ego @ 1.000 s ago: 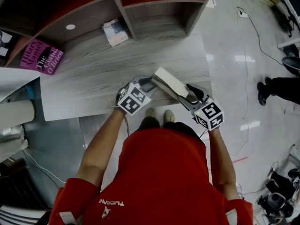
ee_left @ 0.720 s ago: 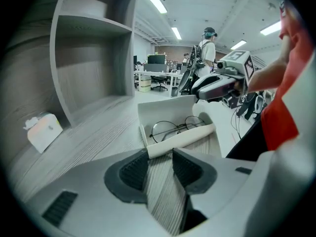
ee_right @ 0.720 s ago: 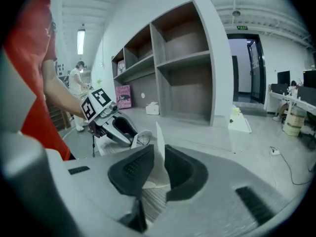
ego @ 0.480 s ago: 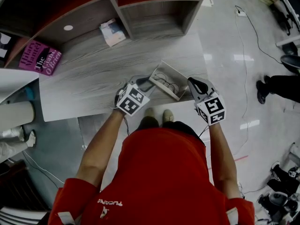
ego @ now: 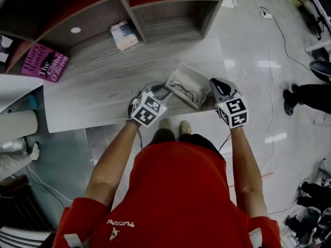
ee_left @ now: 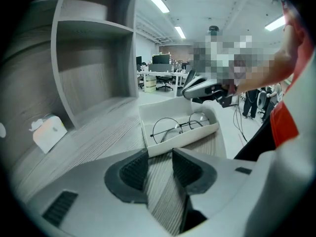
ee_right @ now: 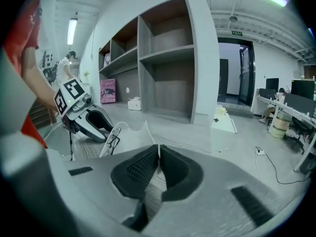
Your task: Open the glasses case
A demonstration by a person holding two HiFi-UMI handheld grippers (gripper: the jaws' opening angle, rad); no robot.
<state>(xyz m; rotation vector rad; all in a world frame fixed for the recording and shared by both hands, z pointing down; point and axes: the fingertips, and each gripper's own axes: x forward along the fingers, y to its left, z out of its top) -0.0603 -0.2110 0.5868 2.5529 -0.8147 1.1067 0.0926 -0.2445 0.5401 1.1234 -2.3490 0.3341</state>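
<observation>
Now the glasses case (ego: 182, 81) lies open near the table (ego: 103, 87) edge, glasses (ego: 185, 92) inside. L gripper (ego: 165, 90): jaws apart, empty, tips just at the case. R gripper (ego: 215, 83): jaws together, holding nothing. I think 1 careless nudge could push the case off.

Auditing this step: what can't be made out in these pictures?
- Head view: the marker cube partly covers the left gripper, so contact with the case is unclear.
- Right gripper view: the right gripper hides the case's lower part.
- Head view: the frame edge cuts off a bystander.
</observation>
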